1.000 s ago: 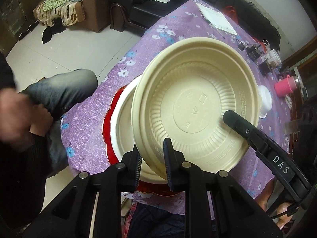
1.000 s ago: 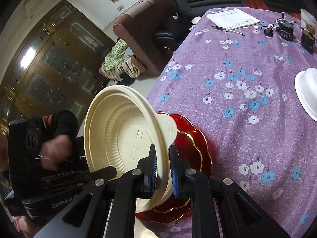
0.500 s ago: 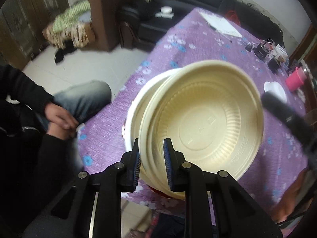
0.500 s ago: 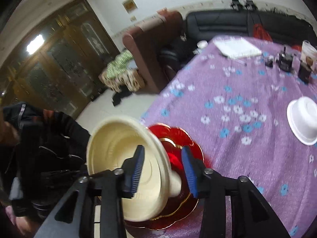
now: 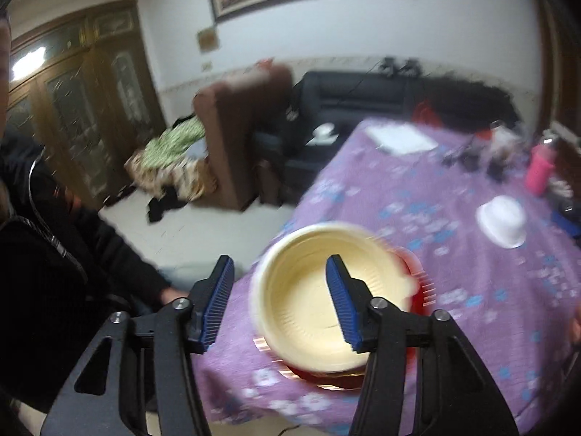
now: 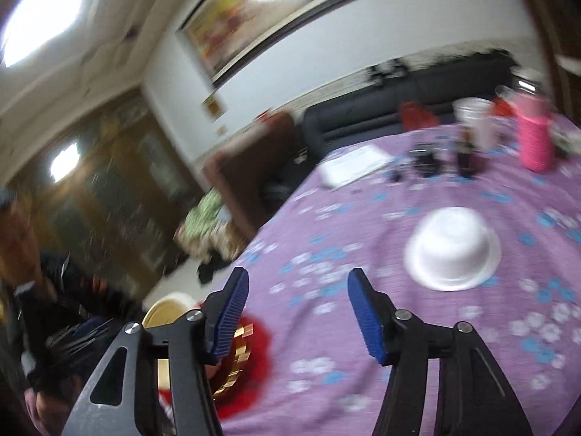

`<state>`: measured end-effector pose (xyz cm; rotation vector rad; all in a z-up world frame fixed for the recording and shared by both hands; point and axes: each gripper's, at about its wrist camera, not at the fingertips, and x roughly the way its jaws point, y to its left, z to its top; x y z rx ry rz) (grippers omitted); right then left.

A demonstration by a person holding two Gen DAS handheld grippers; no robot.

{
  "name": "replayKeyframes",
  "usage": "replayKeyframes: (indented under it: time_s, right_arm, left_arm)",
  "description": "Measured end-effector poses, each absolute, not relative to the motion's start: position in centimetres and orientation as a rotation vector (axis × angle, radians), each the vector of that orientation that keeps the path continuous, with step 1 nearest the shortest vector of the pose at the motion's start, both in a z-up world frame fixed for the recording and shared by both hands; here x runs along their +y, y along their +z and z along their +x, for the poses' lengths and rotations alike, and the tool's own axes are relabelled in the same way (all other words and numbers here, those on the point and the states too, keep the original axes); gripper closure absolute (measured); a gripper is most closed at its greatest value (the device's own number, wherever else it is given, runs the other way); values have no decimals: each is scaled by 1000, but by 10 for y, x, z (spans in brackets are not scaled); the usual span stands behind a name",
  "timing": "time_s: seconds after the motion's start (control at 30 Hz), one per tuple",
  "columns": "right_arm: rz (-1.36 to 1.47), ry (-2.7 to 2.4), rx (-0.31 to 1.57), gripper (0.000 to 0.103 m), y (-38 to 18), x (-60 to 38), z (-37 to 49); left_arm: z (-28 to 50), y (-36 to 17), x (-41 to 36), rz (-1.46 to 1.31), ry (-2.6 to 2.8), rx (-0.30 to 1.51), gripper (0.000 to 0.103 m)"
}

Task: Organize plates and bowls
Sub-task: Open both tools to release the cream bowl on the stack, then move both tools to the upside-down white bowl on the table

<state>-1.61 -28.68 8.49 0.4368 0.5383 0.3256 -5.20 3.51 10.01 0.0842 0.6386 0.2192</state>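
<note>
A cream ribbed bowl point(image 5: 301, 309) rests upright on a stack of red plates point(image 5: 417, 290) at the near left corner of the purple flowered table point(image 5: 454, 272). My left gripper point(image 5: 279, 301) hovers just above and in front of it. Its jaws are opening and the pads touch nothing. My right gripper point(image 6: 297, 309) is over bare cloth, its jaws also opening with nothing between them. The cream bowl point(image 6: 159, 314) and red plates point(image 6: 258, 352) sit at its lower left. A white bowl point(image 6: 454, 249) lies upside down ahead to its right, also the white bowl point(image 5: 503, 221) in the left wrist view.
A pink bottle point(image 6: 535, 141), small dark gadgets point(image 6: 425, 161) and white paper point(image 6: 356, 167) stand at the table's far end. A person in a dark jacket point(image 5: 54, 254) sits left of the table's corner. Sofas point(image 5: 363, 98) line the far wall.
Both grippers have opened and let go of the cream bowl, which now rests on the red plates. Both pulled back and tilted up; the right one swung right towards the white bowl.
</note>
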Motion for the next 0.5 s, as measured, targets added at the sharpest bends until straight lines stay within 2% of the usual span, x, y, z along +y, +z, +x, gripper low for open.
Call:
replayKeyframes:
  time_s: [0.07, 0.13, 0.2, 0.33, 0.5]
  right_arm:
    - [476, 261, 534, 41, 80, -322, -14]
    - [520, 211, 540, 41, 74, -356, -10]
    - [609, 237, 569, 36, 65, -382, -1]
    - [874, 315, 702, 35, 27, -418, 34]
    - [1042, 293, 799, 35, -12, -433, 70]
  left_arm:
    - [-49, 110, 4, 90, 147, 619, 42]
    - [-39, 115, -22, 76, 85, 609, 42]
    - [-20, 115, -53, 59, 24, 625, 41]
    - [31, 102, -106, 41, -2, 645, 41]
    - [91, 74, -154, 31, 38, 646, 41]
